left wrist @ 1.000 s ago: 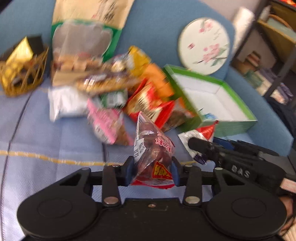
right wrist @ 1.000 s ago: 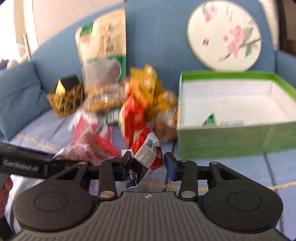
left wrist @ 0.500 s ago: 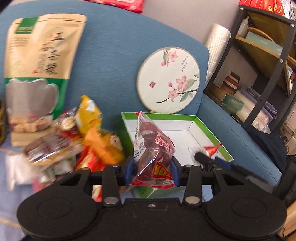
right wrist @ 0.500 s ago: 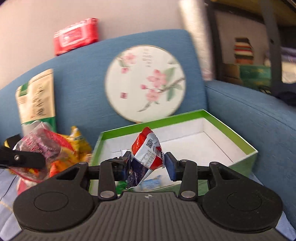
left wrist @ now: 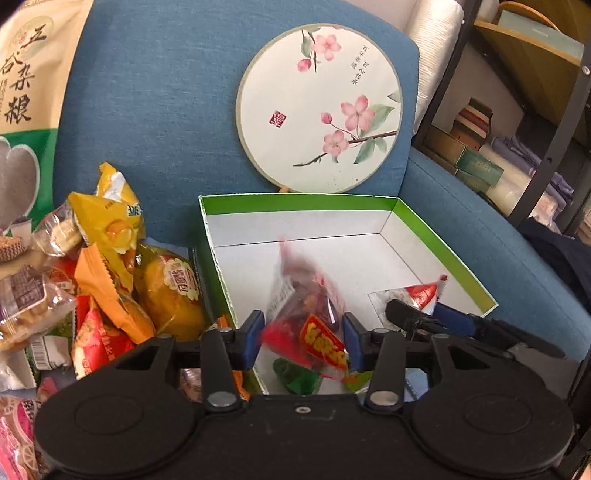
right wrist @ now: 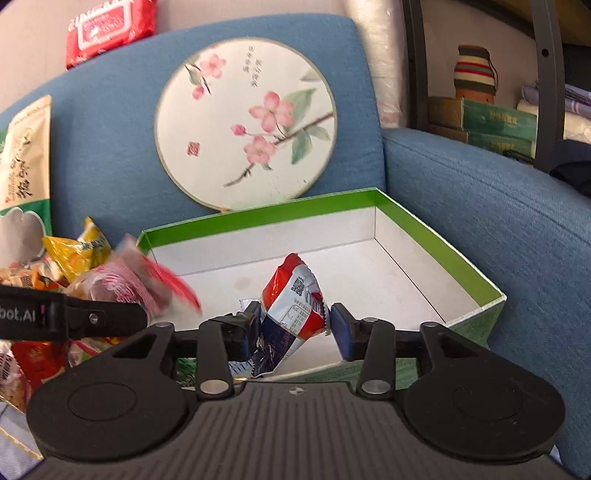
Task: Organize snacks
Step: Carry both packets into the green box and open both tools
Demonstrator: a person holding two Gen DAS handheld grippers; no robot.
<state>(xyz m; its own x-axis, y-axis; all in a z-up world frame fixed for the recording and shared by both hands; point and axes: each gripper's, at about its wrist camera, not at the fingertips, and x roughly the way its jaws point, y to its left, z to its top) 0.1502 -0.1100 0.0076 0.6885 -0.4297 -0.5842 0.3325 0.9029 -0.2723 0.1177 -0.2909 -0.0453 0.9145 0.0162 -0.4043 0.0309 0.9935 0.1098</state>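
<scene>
Left wrist camera looking forward and down over its own gripper (left wrist: pixel 301 341), sitting close above the green box (left wrist: pixel 447 242), right wrist camera facing the same box (right wrist: pixel 439 245) from its right, both sharing the round fan (left wrist: pixel 319 110) and blue sofa back (right wrist: pixel 110 147).

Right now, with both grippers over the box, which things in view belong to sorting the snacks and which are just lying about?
Job:
- green cardboard box with white inside
- clear packet of dark red snacks, between the just-opened left gripper
- red, white and blue foil packet, at the just-opened right gripper
- loose snack pile

Lying about:
- round blossom-painted fan
- red wet-wipes pack
- shelf clutter
</scene>
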